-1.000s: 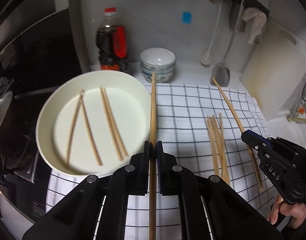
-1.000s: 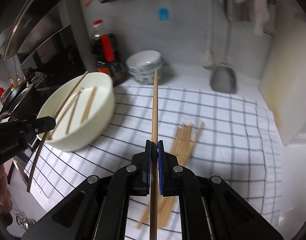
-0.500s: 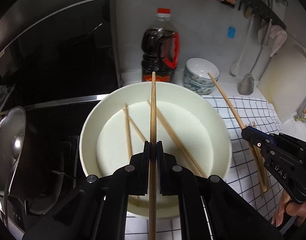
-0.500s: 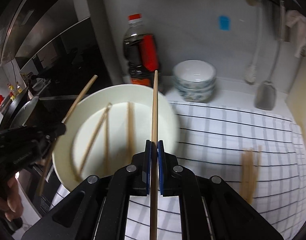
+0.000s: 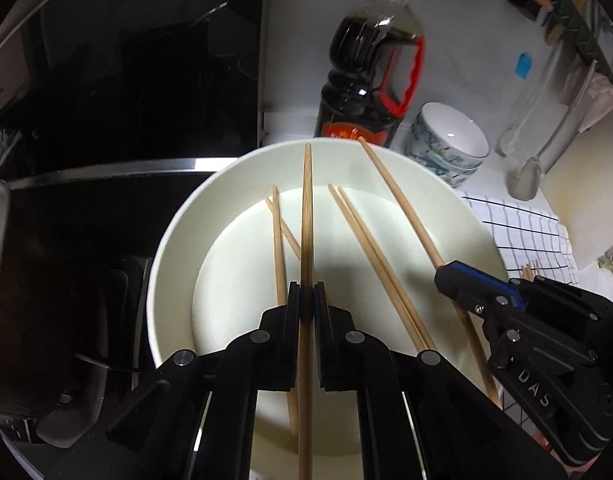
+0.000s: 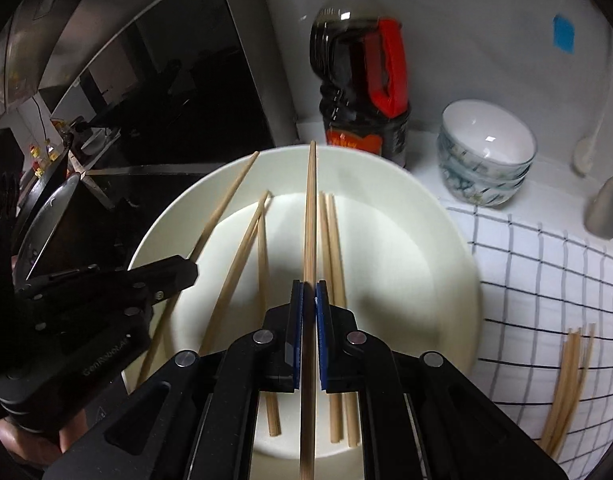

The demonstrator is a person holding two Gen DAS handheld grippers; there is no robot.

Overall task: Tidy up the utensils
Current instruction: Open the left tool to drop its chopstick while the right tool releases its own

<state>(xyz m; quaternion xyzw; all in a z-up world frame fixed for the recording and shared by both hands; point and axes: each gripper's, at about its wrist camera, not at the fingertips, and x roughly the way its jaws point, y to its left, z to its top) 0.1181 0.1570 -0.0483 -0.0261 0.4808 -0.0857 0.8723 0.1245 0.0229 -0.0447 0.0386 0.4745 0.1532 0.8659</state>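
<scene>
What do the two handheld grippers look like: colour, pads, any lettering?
Both are matte black plastic with silver pivot screws. The right gripper has blue pads on its fingers and white "DAS" lettering on its body. The left gripper has dark pads and faint lettering, too blurred to read. No cables or sleeves show.

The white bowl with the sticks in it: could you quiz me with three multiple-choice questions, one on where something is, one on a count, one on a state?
1. Where is the dark sauce bottle?
A. behind the white bowl
B. inside it
C. on the checked cloth

2. How many chopsticks lie loose in the bowl?
A. none
B. four
C. ten

3. How are the right tongs?
A. wide open, empty
B. shut on a chopstick
C. gripping a spoon

Answers: 1 A, it stands by the wall beyond the rim. 2 B, two pairs rest on its floor. 3 B, the blue pads pinch one stick.
</scene>
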